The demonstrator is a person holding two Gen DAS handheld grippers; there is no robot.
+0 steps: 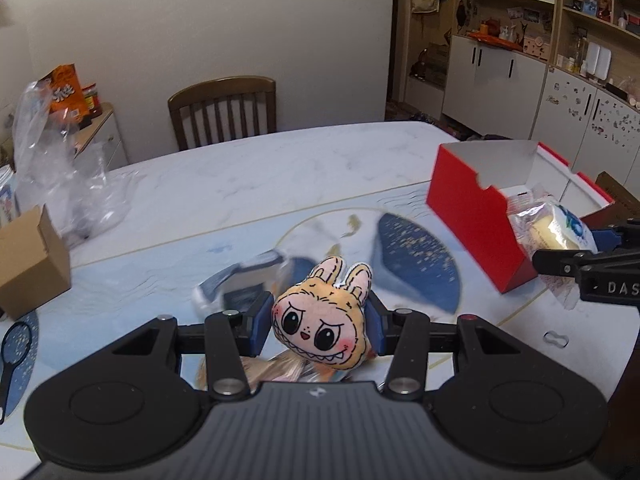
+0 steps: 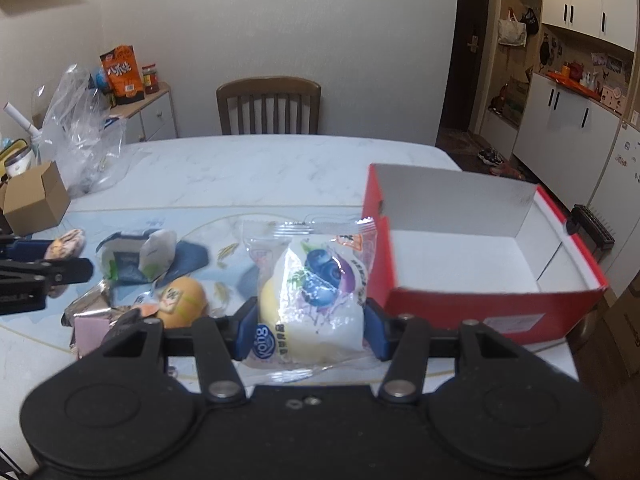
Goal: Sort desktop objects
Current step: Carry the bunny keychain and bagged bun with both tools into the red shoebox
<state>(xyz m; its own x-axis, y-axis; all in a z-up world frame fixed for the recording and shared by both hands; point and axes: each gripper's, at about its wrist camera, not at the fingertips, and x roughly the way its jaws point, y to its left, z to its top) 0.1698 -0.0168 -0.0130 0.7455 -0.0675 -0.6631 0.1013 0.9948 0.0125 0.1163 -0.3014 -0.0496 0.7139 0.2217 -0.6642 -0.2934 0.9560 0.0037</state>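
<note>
Plush toy (image 1: 322,322): grinning, bunny-eared, clamped in left hand-held gripper (image 1: 320,326).

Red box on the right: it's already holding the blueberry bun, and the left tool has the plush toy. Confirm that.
Not quite. The right wrist view shows the red box empty; the blueberry bun sits clamped in the right tool. The left tool does hold the plush toy.

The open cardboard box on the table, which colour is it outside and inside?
The open cardboard box is red outside and white inside; the right wrist view shows it best.
</note>
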